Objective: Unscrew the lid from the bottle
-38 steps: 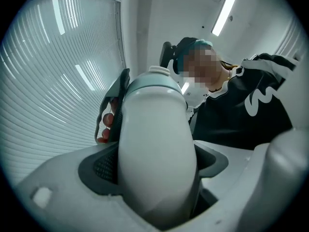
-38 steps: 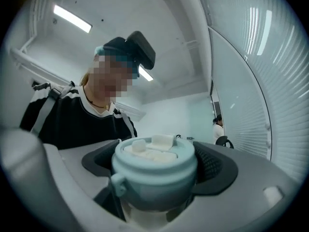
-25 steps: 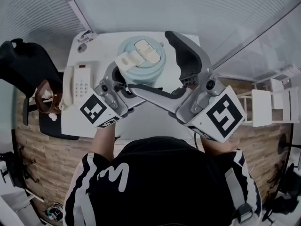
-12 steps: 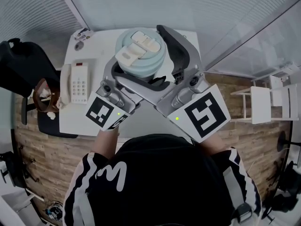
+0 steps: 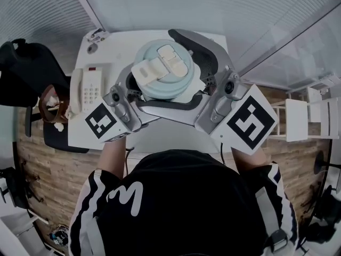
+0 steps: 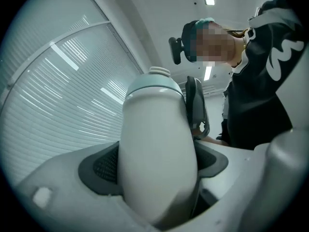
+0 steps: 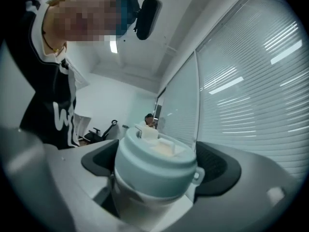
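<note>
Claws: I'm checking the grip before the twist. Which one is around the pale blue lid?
The right claw: the lid sits inside it in the right gripper view. The left claw grips the white bottle body below the lid instead.

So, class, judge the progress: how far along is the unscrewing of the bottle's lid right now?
Done: the left gripper clamps the white plastic bottle by its body. In hand: the right gripper has its jaws closed round the pale blue round lid. Left: the lid sits flush on the bottle, no gap showing, so twisting and lifting off are not yet done.
</note>
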A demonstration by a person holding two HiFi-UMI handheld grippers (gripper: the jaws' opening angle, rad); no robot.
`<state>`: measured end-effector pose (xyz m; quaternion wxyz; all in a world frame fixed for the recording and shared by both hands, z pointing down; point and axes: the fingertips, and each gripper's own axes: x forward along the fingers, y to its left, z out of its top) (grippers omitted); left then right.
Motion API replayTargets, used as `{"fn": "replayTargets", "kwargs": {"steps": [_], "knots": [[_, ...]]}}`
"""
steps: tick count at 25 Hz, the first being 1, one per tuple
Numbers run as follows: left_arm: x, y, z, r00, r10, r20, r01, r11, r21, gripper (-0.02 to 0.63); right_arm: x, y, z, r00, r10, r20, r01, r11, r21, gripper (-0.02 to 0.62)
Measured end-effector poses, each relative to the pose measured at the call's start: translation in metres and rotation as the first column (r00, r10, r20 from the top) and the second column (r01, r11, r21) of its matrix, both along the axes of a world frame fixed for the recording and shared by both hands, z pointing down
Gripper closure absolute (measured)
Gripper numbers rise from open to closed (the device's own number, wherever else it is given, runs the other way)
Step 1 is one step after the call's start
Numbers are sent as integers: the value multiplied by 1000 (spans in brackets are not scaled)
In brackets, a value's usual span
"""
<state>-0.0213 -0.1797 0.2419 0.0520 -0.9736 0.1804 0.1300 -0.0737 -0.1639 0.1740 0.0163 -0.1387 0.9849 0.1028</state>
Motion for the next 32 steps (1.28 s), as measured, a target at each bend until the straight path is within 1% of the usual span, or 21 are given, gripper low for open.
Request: {"fn": "replayTargets", "kwargs": {"steps": [2, 5, 9, 13, 14, 16, 19, 20, 22, 23, 24, 25, 26, 27, 28, 30, 32], "knots": [[5, 12, 1, 997, 81, 17, -81, 997, 4, 166, -3, 13, 0, 996, -84, -30, 84, 996, 9, 109], [11, 26, 0, 982, 189, 29, -189, 982, 4, 166, -5, 28, -2, 981, -189, -51, 190, 982, 11, 88], [7, 24, 2, 961, 277, 16, -277, 961, -19, 166, -10, 26, 0, 961, -270, -52, 270, 963, -10, 85], [17, 48, -5, 929, 369, 14, -368, 929, -27, 166, 2, 50, -6, 931, -361, -55, 360, 933, -19, 85], [18, 52, -6, 920, 392, 9, -391, 920, -29, 166, 5, 55, -8, 918, -394, -53, 393, 919, -24, 86], [19, 59, -8, 903, 429, 2, -429, 903, -31, 166, 7, 63, -10, 881, -472, -47, 471, 882, -30, 87], [20, 65, -9, 887, 462, -1, -462, 886, -33, 166, 9, 72, -12, 822, -568, -42, 567, 823, -38, 87], [20, 66, -10, 881, 474, -4, -474, 880, -33, 166, 10, 74, -12, 800, -599, -39, 598, 801, -43, 87], [20, 70, -12, 867, 498, -7, -498, 867, -30, 166, 15, 78, -14, 744, -667, -27, 666, 744, -53, 97], [20, 72, -13, 863, 505, -7, -505, 863, -29, 166, 17, 80, -16, 718, -696, -21, 694, 717, -56, 101], [20, 73, -13, 862, 507, -8, -507, 862, -28, 166, 18, 81, -17, 699, -715, -16, 714, 698, -59, 104], [20, 73, -14, 864, 504, -12, -504, 863, -27, 166, 18, 81, -18, 690, -724, -13, 722, 689, -60, 106], [19, 72, -14, 868, 497, -18, -497, 867, -25, 166, 17, 80, -19, 693, -721, -11, 720, 692, -59, 106], [18, 69, -15, 875, 483, -28, -484, 875, -22, 166, 15, 77, -20, 707, -707, -5, 706, 706, -55, 106], [16, 66, -16, 885, 463, -40, -464, 885, -20, 166, 14, 72, -22, 733, -681, 4, 680, 732, -46, 106], [11, 55, -16, 916, 398, -56, -399, 917, -18, 166, 15, 58, -26, 803, -595, 27, 596, 803, -23, 106], [5, 40, -14, 952, 302, -47, -303, 953, -22, 166, 19, 40, -30, 876, -480, 56, 481, 877, -10, 106]]}}
